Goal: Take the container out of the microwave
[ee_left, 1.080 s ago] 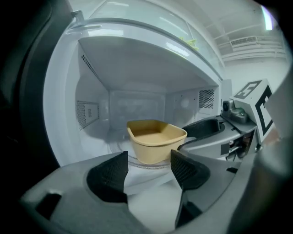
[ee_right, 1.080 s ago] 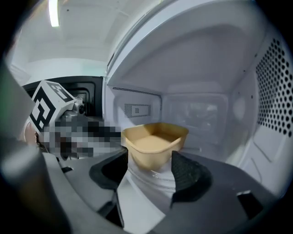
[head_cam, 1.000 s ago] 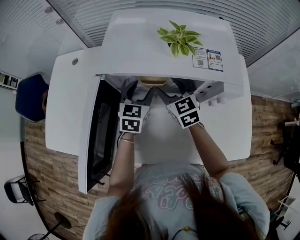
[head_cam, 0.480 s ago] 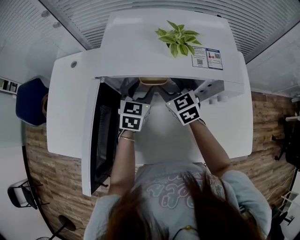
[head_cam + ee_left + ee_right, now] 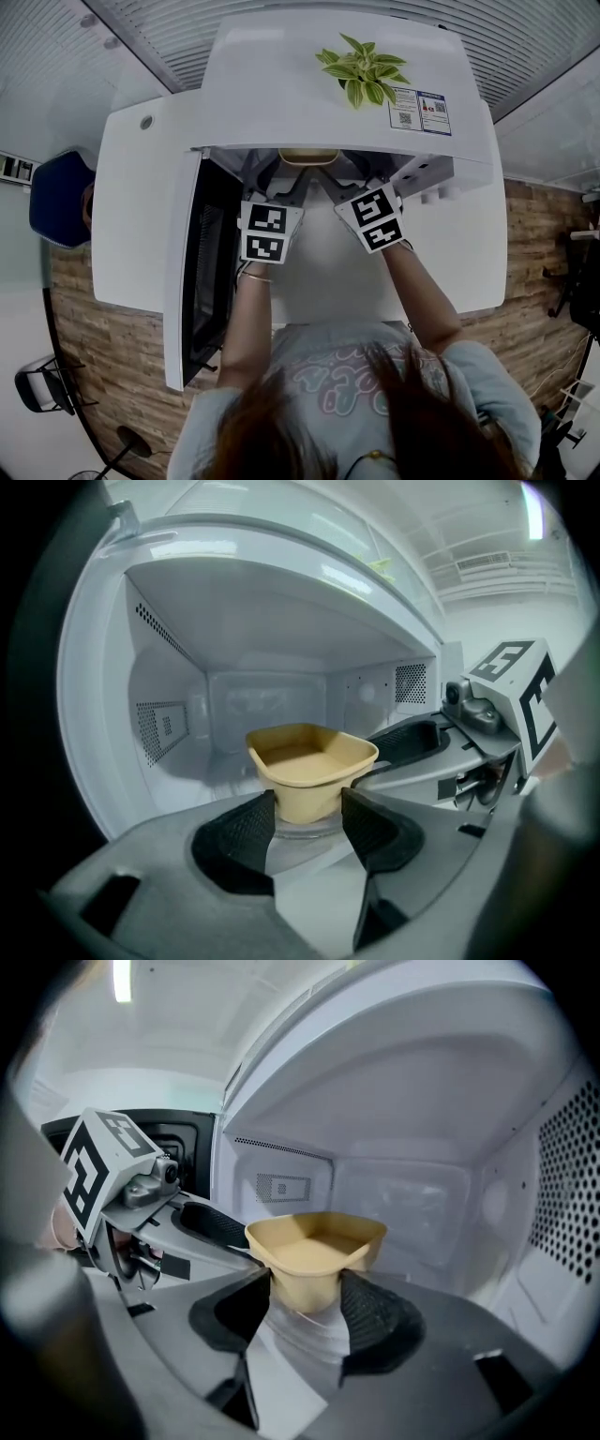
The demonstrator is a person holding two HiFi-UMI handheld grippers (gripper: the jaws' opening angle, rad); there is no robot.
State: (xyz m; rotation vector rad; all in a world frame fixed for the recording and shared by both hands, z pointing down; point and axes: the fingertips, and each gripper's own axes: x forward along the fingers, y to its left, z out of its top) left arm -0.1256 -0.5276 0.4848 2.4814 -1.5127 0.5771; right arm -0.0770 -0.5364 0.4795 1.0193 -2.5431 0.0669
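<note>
Inside microwave (image 5: 281, 94), white table (image 5: 131, 206), wood floor (image 5: 103, 375): container (image 5: 309, 766) between closing, parted jaws of left gripper (image 5: 307, 810), right gripper (image 5: 305, 1290).

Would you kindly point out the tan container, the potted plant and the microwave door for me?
tan container (image 5: 309, 797): left gripper view, on its front wall.
potted plant (image 5: 364, 67): head view, on its leaves.
microwave door (image 5: 208, 272): head view, on its dark window.

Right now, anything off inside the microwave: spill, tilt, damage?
Nothing stands out. The tan container sits upright on the glass turntable inside the microwave, with no spill or damage visible.
</note>
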